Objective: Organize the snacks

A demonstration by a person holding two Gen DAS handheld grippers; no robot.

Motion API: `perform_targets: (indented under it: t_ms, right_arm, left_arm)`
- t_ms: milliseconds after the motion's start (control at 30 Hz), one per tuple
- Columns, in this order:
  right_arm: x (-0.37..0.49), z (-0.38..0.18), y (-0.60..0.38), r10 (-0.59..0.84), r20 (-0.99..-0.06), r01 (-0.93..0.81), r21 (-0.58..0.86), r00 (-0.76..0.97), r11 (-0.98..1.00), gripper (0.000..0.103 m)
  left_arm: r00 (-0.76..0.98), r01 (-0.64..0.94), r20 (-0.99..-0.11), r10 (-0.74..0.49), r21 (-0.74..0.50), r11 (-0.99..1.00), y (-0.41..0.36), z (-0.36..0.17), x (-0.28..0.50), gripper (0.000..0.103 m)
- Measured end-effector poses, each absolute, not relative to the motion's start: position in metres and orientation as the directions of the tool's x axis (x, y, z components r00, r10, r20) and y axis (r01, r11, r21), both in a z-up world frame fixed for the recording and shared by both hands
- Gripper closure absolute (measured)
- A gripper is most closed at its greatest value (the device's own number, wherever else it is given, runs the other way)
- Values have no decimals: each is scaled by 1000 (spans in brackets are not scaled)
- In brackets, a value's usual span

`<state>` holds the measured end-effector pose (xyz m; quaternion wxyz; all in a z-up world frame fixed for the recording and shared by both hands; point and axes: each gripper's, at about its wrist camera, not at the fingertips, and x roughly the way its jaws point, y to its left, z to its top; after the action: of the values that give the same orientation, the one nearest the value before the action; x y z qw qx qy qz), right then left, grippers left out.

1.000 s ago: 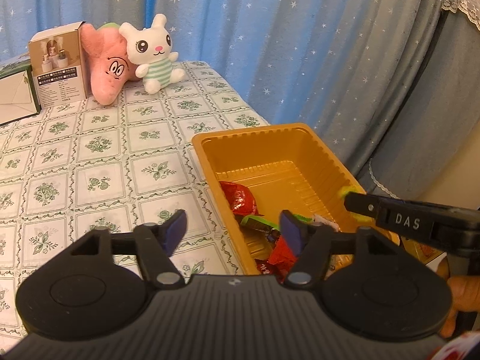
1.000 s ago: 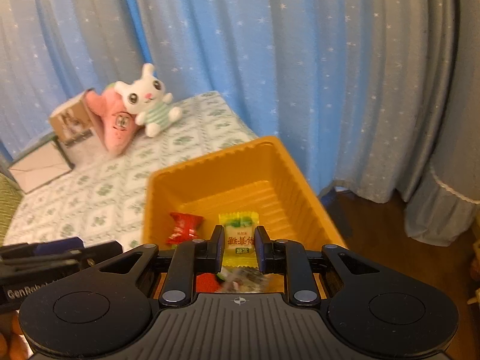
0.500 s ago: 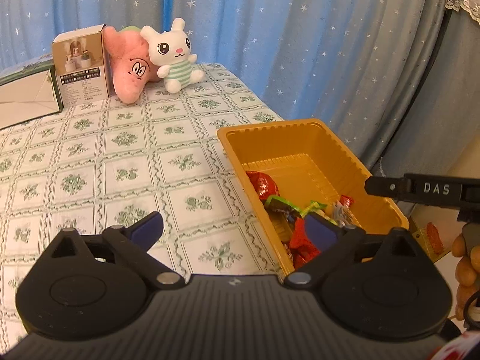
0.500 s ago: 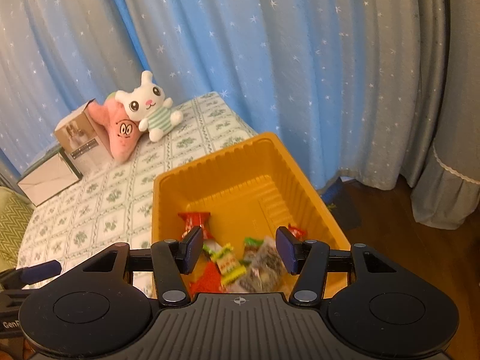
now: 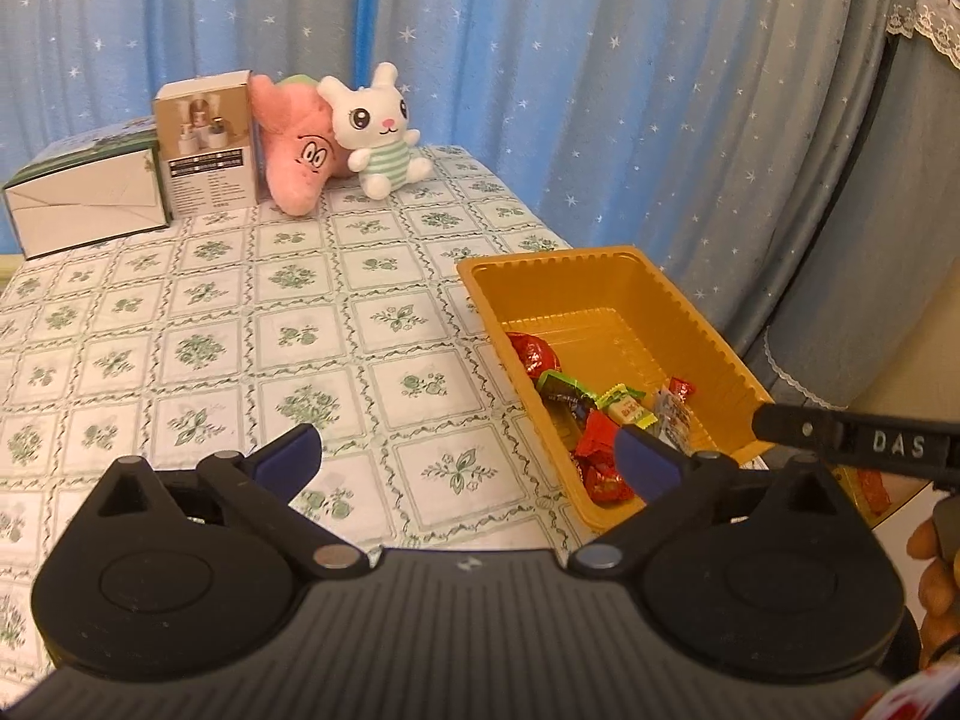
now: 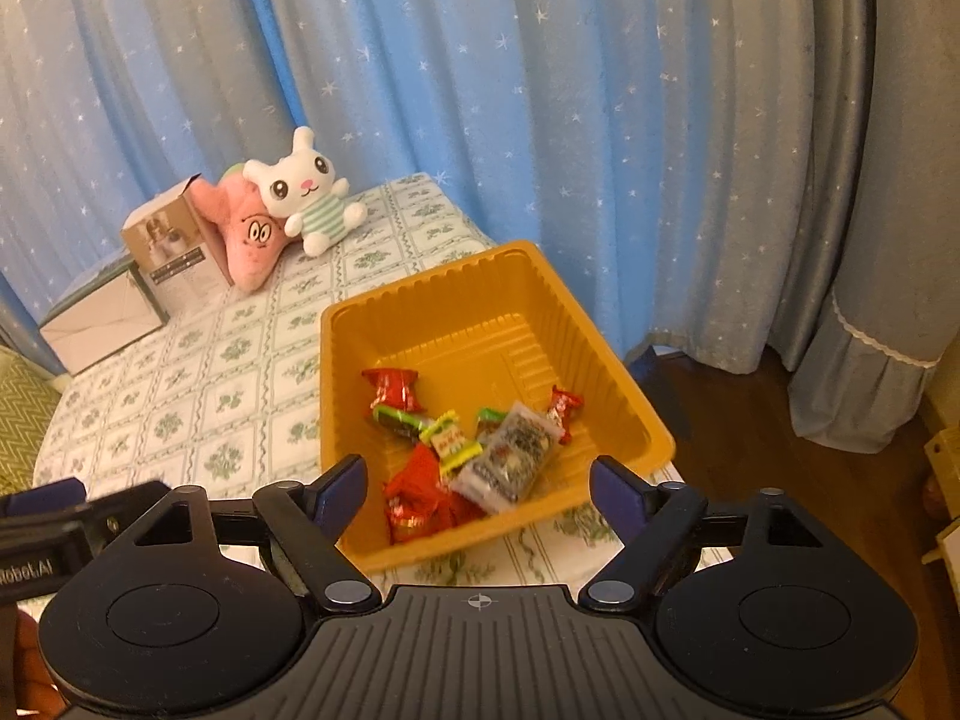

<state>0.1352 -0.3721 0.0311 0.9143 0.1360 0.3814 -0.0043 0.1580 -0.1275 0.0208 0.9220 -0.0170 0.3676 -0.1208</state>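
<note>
An orange plastic tray stands at the near right corner of the table and also shows in the left wrist view. Several wrapped snacks lie in its near half: a red candy, a yellow-green packet, a clear speckled packet and red wrappers. My right gripper is open and empty above the tray's near edge. My left gripper is open and empty over the tablecloth, left of the tray.
A white bunny plush, a pink star plush and two boxes stand at the table's far end. Blue star curtains hang behind. The table edge and wooden floor lie to the right.
My right gripper opened and let the yellow-green packet fall into the tray. Both grippers opened wider and drew back and up from the tray.
</note>
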Motion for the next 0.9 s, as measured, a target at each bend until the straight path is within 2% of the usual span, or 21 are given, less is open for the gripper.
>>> perform_targets:
  t_ms: [400, 633, 900]
  right_arm:
    - [86, 46, -353, 81, -714, 84, 193, 695, 978, 21]
    - [62, 54, -344, 80, -709, 68, 178, 701, 982, 21]
    - [33, 62, -338, 86, -692, 53, 178, 717, 983, 21]
  left_arm:
    - [688, 160, -692, -220, -151, 976, -112, 34, 118, 0]
    - [722, 108, -683, -111, -47, 993, -112, 45, 89, 0]
    - [729, 98, -677, -101, -43, 994, -108, 50, 60, 0]
